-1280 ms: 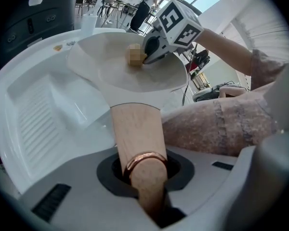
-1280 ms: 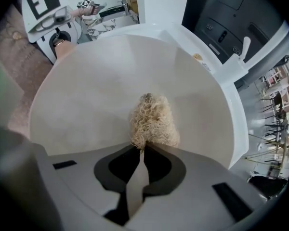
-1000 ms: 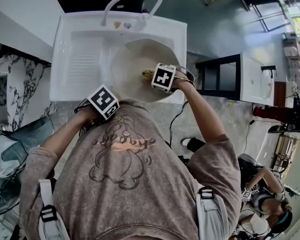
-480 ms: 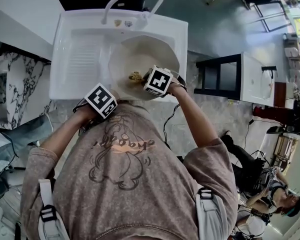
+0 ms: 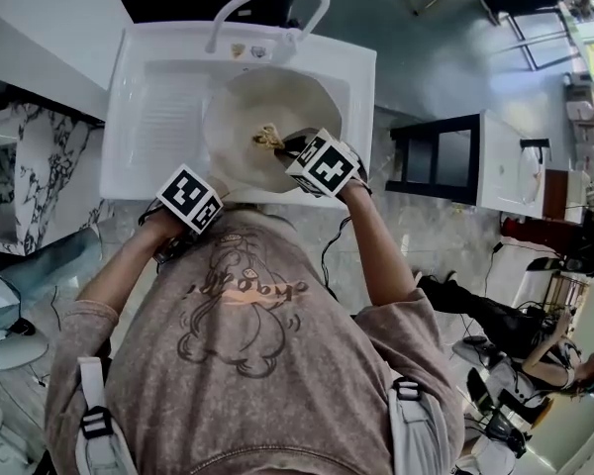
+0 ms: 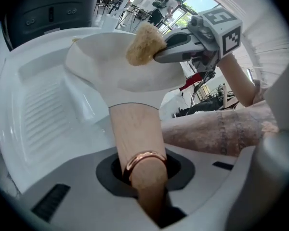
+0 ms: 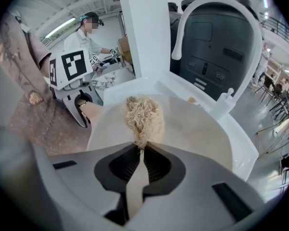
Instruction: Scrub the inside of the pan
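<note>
Cream pan (image 5: 299, 102) is held tilted over white sink (image 5: 163, 117), fibre scrubber (image 7: 143, 119) pressed inside it. Scrubber is pinched by right gripper (image 7: 140, 150); wooden pan handle (image 6: 135, 129) is clamped by left gripper (image 6: 143, 170).

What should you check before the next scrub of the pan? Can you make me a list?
1. Left gripper shut on the pan handle: ok.
2. Right gripper shut on the fibre scrubber: ok.
3. Fibre scrubber inside the pan, against its inner wall: ok.
4. Pan held over the sink: ok.
5. Any dirt left in the pan: cannot tell.
</note>
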Tool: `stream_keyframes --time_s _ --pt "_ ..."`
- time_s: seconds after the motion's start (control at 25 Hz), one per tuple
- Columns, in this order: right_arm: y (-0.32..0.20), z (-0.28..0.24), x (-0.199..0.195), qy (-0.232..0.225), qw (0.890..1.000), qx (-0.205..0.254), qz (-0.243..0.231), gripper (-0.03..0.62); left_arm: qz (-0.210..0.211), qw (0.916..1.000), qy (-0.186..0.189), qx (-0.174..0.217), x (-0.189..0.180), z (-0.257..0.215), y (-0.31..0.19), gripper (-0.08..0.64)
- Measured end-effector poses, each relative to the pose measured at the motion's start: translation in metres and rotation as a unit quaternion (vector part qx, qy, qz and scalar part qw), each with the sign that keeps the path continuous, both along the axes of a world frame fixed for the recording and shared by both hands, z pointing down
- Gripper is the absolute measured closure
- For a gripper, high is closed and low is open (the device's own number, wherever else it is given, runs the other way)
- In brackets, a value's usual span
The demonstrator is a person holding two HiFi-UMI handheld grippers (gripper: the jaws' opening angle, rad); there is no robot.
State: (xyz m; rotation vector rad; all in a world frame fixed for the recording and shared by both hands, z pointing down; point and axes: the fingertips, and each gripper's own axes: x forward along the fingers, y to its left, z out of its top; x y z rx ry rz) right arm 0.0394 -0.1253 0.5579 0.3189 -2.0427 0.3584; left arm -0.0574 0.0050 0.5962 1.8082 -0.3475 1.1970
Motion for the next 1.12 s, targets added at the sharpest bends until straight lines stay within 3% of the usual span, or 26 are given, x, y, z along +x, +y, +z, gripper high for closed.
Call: stream_keyframes --time_s 0.16,0.28,0.36,0.52,0.64,0.76,0.92,1.12 --pt "-0.01 -0.016 0.009 -0.031 0.998 0.026 0.045 0.554 -0.029 0.9996 0.005 0.005 -0.01 -0.003 -0.006 0.467" --pt "-0.018 -0.027 0.016 -0.082 0.991 0.04 0.094 0.554 -0.045 0.9988 -0.01 0.014 -0.022 0.002 -0.01 0.459" --pt "-0.023 -0.034 0.02 -0.121 0.983 0.041 0.135 0.554 -0.063 0.9976 -0.014 0.025 -0.026 0.009 -0.011 0.462" --pt "-0.019 -0.041 0.044 -0.156 0.965 0.057 0.202 0.554 -0.14 0.9895 0.021 0.031 -0.024 0.0 -0.014 0.463" --pt "-0.012 -0.04 0.067 -0.178 0.948 0.055 0.257 0.554 -0.154 0.9863 0.011 0.058 -0.035 -0.005 -0.023 0.463" --pt "-0.003 -0.04 0.084 -0.204 0.93 0.048 0.303 0.554 -0.17 0.9836 0.003 0.061 -0.05 -0.005 -0.029 0.463" --pt "0.005 -0.032 0.103 -0.204 0.913 0.05 0.35 0.554 -0.198 0.9781 -0.013 0.063 -0.07 -0.001 -0.033 0.462" --pt "0.014 -0.014 0.109 -0.206 0.892 0.046 0.399 0.554 -0.224 0.9692 -0.015 0.102 -0.08 0.0 -0.04 0.462"
